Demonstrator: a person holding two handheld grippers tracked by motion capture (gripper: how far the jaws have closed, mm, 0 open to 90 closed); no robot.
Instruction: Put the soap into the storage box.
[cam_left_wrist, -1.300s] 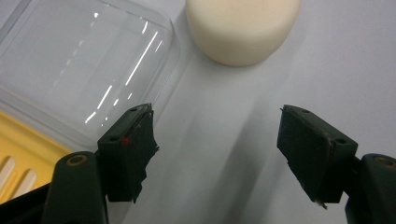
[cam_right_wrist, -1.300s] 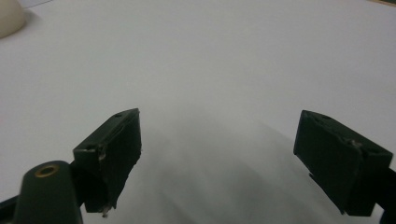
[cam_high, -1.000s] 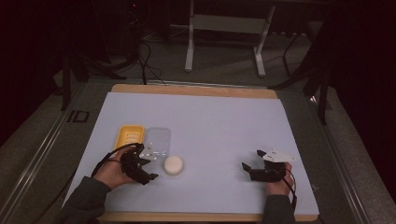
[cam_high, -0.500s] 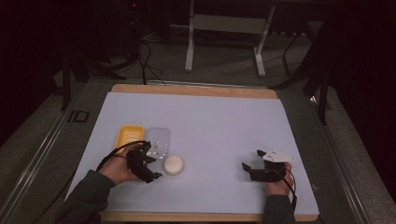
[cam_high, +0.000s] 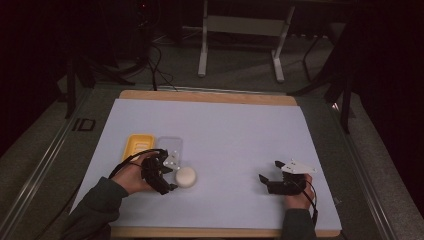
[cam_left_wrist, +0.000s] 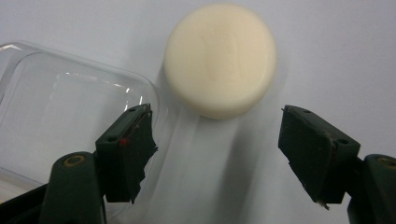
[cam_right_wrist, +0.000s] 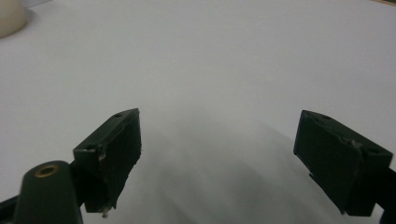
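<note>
The left gripper (cam_high: 167, 176) sits low over the near left part of the table, its jaws spread wide with nothing between them. In the left gripper view (cam_left_wrist: 217, 158) the two black jaws stand well apart, aimed at the round cream-white puck just ahead of them. The right gripper (cam_high: 264, 181) rests at the near right of the table, well apart from everything else; in the right gripper view (cam_right_wrist: 217, 161) its jaws also stand wide apart over bare sheet, gripping nothing.

The table (cam_high: 210, 96) is a wooden board, its light rim showing at the far and near edges. Nearly all of it is covered by a pale lavender sheet (cam_high: 225, 135).

The yellow tray (cam_high: 136, 147) lies on the sheet at the left, beyond the person's left hand (cam_high: 131, 175). Just beside it, on its right, lies a clear plastic container (cam_high: 170, 148) with rounded corners; the two look to be touching or nearly so, though I cannot tell which. In the left gripper view the clear container (cam_left_wrist: 65, 112) lies behind the left-hand jaw, its rim catching the light.

The cream-white puck (cam_high: 185, 176), a smooth flat disc, lies on the sheet just nearer than the clear container and just right of the left gripper. In the left gripper view the puck (cam_left_wrist: 219, 58) lies close beside the container's corner, touching neither jaw. Its edge (cam_right_wrist: 10, 18) shows at the top left corner of the right gripper view.
</note>
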